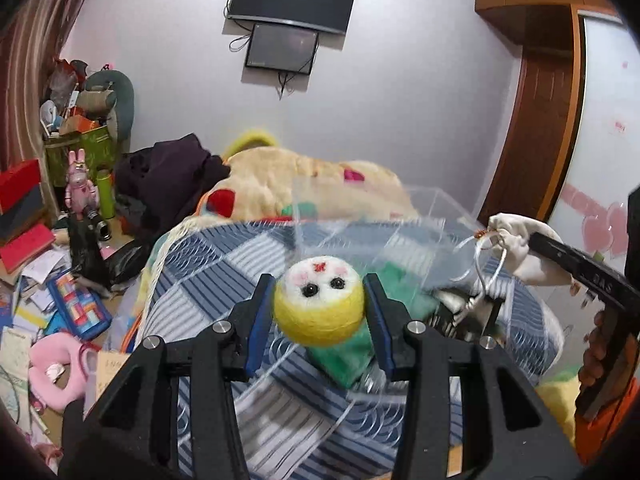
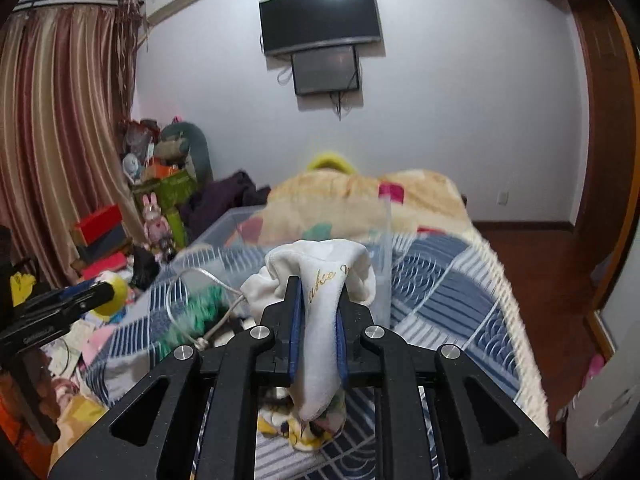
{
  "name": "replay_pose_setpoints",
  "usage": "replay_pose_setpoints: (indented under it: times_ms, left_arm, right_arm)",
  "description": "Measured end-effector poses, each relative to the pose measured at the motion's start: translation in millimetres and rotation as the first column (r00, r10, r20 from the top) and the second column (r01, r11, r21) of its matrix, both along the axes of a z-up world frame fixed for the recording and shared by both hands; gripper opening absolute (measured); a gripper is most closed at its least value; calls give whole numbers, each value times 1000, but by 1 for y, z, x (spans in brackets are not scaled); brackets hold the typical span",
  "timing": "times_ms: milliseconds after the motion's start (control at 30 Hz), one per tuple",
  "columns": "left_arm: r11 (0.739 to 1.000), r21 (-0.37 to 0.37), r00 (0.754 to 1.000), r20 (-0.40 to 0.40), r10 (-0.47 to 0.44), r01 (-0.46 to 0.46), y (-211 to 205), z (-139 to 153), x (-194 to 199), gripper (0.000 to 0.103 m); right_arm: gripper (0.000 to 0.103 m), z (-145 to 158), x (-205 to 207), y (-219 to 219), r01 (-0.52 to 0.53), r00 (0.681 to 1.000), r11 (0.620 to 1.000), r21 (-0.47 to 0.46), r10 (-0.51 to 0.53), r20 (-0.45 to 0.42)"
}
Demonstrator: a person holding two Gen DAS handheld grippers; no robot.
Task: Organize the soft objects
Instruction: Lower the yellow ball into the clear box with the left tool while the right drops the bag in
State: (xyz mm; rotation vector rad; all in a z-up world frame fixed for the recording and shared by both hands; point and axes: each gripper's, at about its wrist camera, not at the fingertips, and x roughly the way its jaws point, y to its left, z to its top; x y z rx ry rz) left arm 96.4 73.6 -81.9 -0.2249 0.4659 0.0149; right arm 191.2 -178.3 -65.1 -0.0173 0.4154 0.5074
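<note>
In front of me the bed (image 2: 460, 280) is covered by a blue-and-white striped patchwork quilt (image 1: 256, 412) with a cream fringed edge. On it rests a clear plastic box (image 1: 400, 216), blurred. Farther back a cream fleece blanket (image 2: 344, 196) with coloured spots lies bunched, and dark clothing (image 1: 168, 180) is heaped at its left end. Below the bed's left side, the floor (image 1: 24, 344) is strewn with papers, books and a pink cushion (image 1: 52, 364).
</note>
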Motion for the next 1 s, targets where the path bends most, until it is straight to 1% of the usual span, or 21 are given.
replay_pose_setpoints:
  times_ms: [67,233,367,533,733,833,1000]
  left_arm:
    - [1000,-10,1000,14,-1,1,3,9,9,44]
    - [1000,16,999,37,0,-1,6,28,38,44]
    - [999,42,1000,23,-14,13,5,36,63,44]
    - [999,27,999,-12,-33,34,2,34,94,44]
    - [997,10,994,-74,-77,78,-3,21,131,44]
    - [993,-15,985,-131,-116,115,-10,10,153,44]
    - [988,8,966,-214,-147,152,-26,-9,181,44]
  right_arm:
    - [13,11,1,-1,8,999,1000,1,-8,36]
    - [13,27,10,1,37,996,999,6,-37,83]
    - [13,35,22,4,48,993,999,17,-49,104]
    - [13,39,38,13,52,993,998,30,-55,106]
    - [13,28,62,21,30,998,1000,8,-30,48]
    - [13,17,73,29,7,1000,1000,-16,-7,0]
    - [13,-6,93,47,-24,996,996,-85,16,-92]
